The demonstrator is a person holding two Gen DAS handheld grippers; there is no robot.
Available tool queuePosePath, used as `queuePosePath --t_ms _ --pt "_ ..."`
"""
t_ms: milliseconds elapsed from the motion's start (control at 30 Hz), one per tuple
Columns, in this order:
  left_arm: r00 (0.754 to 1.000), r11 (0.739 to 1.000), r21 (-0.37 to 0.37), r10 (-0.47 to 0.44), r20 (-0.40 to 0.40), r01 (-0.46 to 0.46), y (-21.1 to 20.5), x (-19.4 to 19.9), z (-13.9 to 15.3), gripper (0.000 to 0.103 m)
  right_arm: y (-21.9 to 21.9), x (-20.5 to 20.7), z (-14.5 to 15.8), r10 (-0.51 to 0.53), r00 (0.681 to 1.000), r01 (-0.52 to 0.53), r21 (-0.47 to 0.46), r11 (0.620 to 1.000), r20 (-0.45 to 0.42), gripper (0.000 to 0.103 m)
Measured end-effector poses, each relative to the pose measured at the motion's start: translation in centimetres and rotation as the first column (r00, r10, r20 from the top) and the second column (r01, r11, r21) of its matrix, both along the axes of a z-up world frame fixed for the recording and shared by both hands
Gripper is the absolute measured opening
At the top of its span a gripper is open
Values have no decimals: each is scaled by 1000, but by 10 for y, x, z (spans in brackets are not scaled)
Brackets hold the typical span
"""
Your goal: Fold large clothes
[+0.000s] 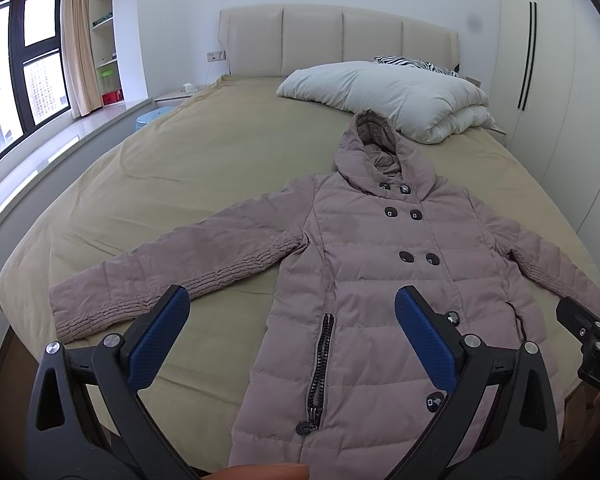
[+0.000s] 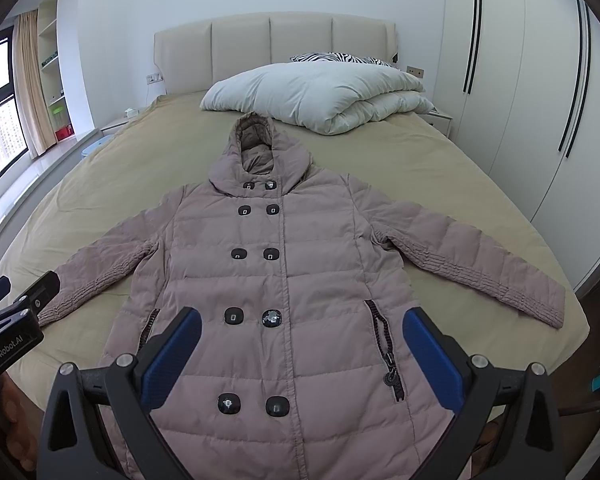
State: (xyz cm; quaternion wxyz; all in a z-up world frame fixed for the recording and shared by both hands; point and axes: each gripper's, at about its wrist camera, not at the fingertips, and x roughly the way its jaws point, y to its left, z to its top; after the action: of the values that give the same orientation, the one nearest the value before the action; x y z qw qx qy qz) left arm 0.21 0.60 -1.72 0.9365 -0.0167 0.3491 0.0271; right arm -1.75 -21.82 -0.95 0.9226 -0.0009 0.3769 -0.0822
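Note:
A dusty-pink hooded puffer coat point(image 1: 364, 280) lies flat, face up, on the bed, buttoned, sleeves spread to both sides, hood toward the headboard. It also shows in the right wrist view point(image 2: 300, 280). My left gripper point(image 1: 292, 312) is open and empty, above the coat's lower left part near its zip pocket point(image 1: 320, 364). My right gripper point(image 2: 300, 332) is open and empty, above the coat's lower front. The right gripper also shows at the left wrist view's right edge point(image 1: 592, 320); the left one shows at the right wrist view's left edge point(image 2: 16, 300).
The bed point(image 1: 180, 184) has a tan sheet. A folded white duvet point(image 1: 392, 96) and a zebra pillow point(image 1: 416, 62) lie by the headboard. White wardrobe doors point(image 2: 520, 100) stand on the right, a window sill point(image 1: 52, 148) on the left.

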Motion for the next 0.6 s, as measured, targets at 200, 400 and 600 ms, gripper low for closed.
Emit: queuePosePath --t_ms 200,400,600 --pt "1000 1000 0 -1 0 1 0 0 0 103 -1 0 1 0 1000 0 2 1000 0 103" --pt "1000 1000 0 0 -1 0 0 0 0 103 -2 1 0 0 1000 0 3 1000 -2 103" --pt "1000 1000 0 -1 -1 1 0 1 0 103 -2 1 0 0 1000 0 4 1000 -3 103"
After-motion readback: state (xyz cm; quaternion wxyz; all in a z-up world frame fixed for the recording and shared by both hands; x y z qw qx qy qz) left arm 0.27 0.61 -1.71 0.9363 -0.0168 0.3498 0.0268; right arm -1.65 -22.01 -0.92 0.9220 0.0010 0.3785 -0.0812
